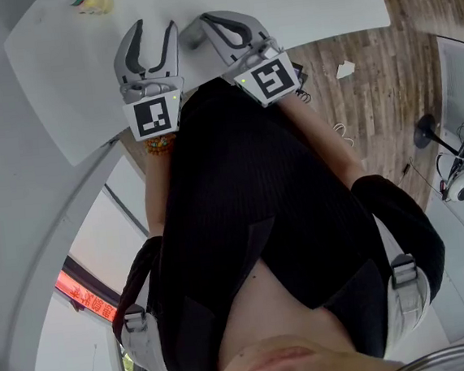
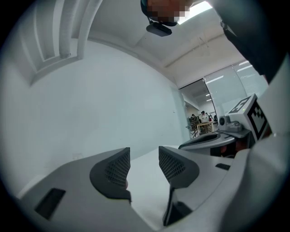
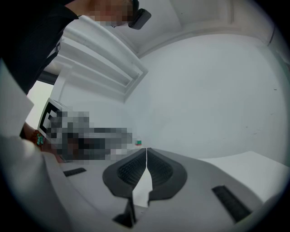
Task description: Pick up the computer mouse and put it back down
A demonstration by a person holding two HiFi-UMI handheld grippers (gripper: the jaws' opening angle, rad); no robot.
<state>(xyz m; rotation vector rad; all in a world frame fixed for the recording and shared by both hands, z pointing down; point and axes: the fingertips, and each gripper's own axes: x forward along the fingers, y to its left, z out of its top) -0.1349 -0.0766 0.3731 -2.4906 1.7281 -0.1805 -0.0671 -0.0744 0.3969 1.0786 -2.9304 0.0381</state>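
Two tools reach from the person's body over the near edge of the white surface [image 1: 296, 3] in the head view. The left tool [image 1: 154, 29] has its jaws moderately apart, with only bare surface showing in the gap. The right tool [image 1: 210, 21] beside it has its jaws drawn together. A small grey shape [image 1: 190, 36] lies on the surface just beside the right tool. Whether it is the computer mouse I cannot tell. A yellowish item [image 1: 93, 0] stands well apart at the surface's far edge.

From the left gripper view, the left tool [image 2: 144, 154] stands partly open above the surface [image 2: 145, 181], empty, touching nothing. The right tool [image 2: 204, 139] shows at the side.

From the right gripper view, the right tool [image 3: 146, 152] is closed, pads meeting at the tips and gripping nothing, above the surface [image 3: 253, 163]. A tiny green-and-white item [image 3: 138, 143] sits on the surface beyond.
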